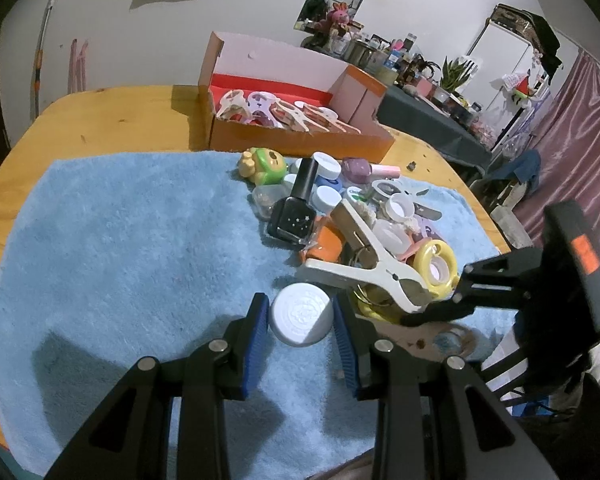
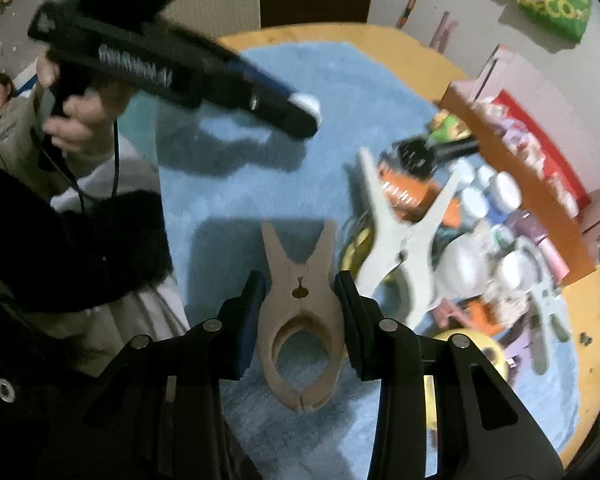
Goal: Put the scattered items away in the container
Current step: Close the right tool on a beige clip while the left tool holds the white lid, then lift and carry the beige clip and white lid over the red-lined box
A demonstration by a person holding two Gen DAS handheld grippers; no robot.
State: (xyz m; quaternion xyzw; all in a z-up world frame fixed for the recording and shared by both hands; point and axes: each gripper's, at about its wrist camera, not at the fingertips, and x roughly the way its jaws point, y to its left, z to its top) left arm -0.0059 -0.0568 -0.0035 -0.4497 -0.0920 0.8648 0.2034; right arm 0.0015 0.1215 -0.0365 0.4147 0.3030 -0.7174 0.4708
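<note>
A pile of small items lies on a blue towel: a black nail polish bottle, a white clip, a yellow tape roll, a green toy. My left gripper is closed around a white round jar lid, its blue pads touching both sides. My right gripper is shut on a tan clip above the towel. In the right wrist view the left gripper shows with the white lid. An orange box at the back holds several clips.
The round wooden table carries the towel. The right gripper shows at the right of the left wrist view, close to the pile. A cluttered side table and pink curtain stand beyond.
</note>
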